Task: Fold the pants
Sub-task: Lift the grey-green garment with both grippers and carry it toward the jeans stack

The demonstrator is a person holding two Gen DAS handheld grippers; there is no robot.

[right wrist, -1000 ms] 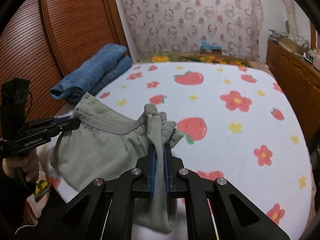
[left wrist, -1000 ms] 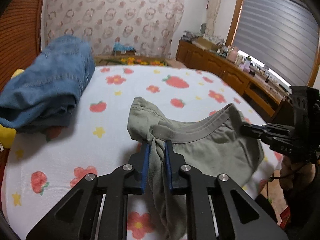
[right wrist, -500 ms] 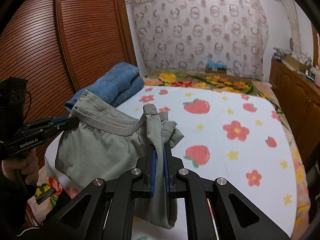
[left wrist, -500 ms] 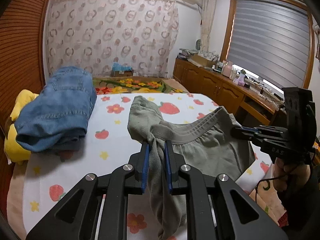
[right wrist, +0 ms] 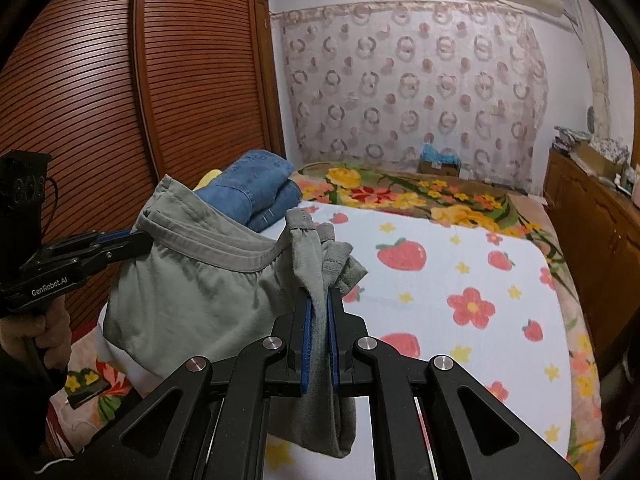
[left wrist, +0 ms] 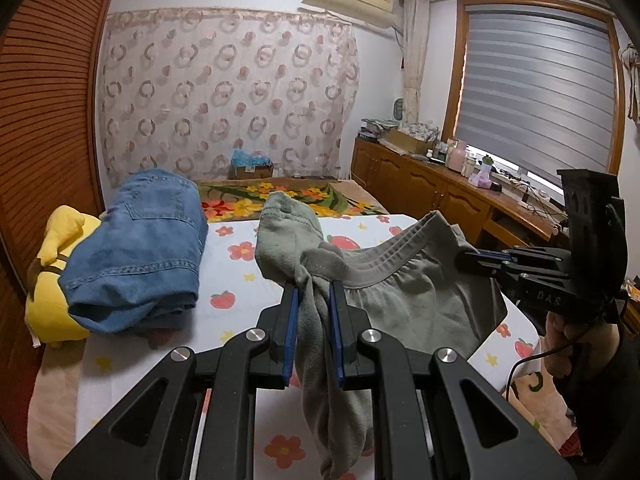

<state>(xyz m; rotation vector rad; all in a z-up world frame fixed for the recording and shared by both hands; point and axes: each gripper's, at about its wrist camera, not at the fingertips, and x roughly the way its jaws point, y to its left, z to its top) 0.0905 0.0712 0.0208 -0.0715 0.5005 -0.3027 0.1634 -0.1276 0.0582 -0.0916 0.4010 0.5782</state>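
Both grippers, left gripper (left wrist: 313, 300) and right gripper (right wrist: 318, 312), pinch bunched waistband corners of the soft grey-green cotton pants (left wrist: 404, 300), hanging above the strawberry-print bedsheet (right wrist: 460, 280). Thick wads could slip, dropping them crooked. Beyond the pants, the folded blue denim jeans (left wrist: 140, 248) crowd the landing spot.

- My left gripper (left wrist: 313, 312): black linkage, silver screws, blue pads (left wrist: 291, 332).
- My right gripper (right wrist: 319, 328): same build.
- "GenRobot.AI" printed white on the left body.
- Black cable, bare-skinned hands.
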